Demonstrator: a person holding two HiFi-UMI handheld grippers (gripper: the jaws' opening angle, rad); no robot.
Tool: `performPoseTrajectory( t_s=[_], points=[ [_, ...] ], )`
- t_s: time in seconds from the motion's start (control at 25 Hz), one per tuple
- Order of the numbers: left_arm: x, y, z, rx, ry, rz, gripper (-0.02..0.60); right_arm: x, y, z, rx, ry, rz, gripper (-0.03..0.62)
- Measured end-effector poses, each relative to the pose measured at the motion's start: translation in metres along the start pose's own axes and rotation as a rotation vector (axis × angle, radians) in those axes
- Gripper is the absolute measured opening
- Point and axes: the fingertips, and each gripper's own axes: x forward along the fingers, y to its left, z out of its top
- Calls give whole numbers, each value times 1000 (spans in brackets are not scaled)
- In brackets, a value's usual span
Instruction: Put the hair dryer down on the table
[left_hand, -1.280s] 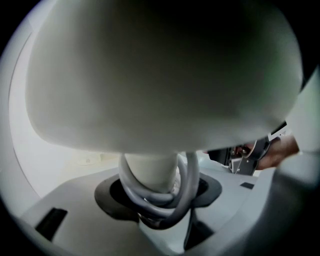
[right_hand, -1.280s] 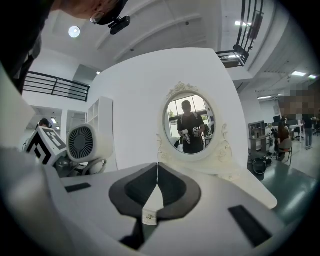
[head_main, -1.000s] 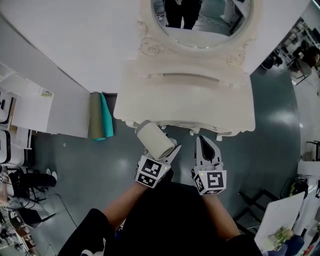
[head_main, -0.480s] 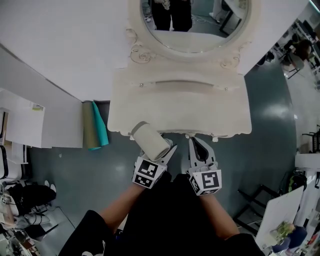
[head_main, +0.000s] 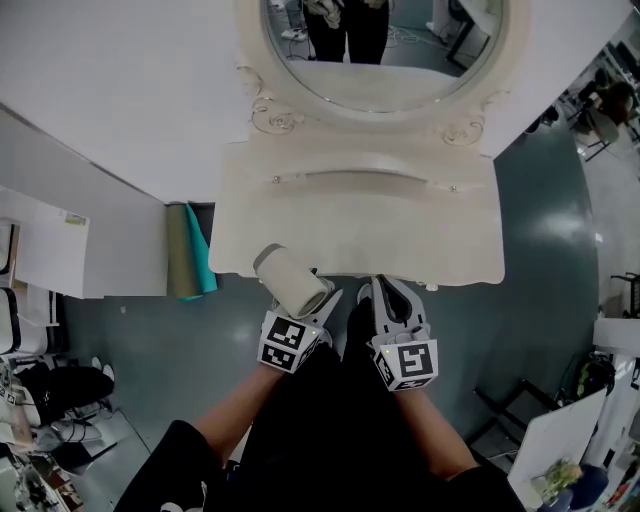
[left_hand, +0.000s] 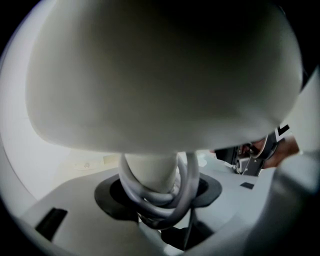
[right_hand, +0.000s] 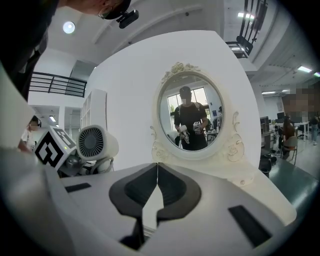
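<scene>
1. Both grippers now show a little further left in the head view than a second ago, and more of the mirror's glass is in the frame; the grip on the dryer looks unchanged.
2. At the far left, two rolls (head_main: 190, 250), one olive and one teal, stand side by side on the grey floor (head_main: 545, 230), just beside the left end of the table.
3. Next comes the left gripper (head_main: 312, 312), clenched on the hair dryer (head_main: 292, 282). In its own view the pale handle (left_hand: 150, 175) stands between the two jaws, with the grey cord (left_hand: 184, 192) looped round it.
4. That dryer is held up in the air at the near left corner of the table (head_main: 360, 225). Its far end overlaps the table's near edge in the head view, and it is not lying on the top. From the right gripper view its round grille faces the camera, to the left of the mirror.
5. This cream table has a bare top and a scalloped near edge. An oval mirror (head_main: 385, 50) in a carved frame stands at its far side against the white wall, and the glass shows a person in dark clothes.
6. To the right, the right gripper (head_main: 393, 298) points at the table's near edge, just beside the left one. Its dark pads meet with nothing between them, so it is clenched and empty.
</scene>
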Motion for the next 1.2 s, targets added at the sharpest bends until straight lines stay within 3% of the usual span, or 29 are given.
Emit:
performPoseTrajectory(
  t_s=[0.32,0.76,1.2],
  points=[
    [51,28,-7,2,91,66,261,41,-54,-9,-18,32,50,18],
    [113,65,-40,27,219,146,259,87,-116,-20,-18,74,54,17],
    [151,84,-65,63,312,165,258,109,-157,-13,-36,86,49,17]
  ],
)
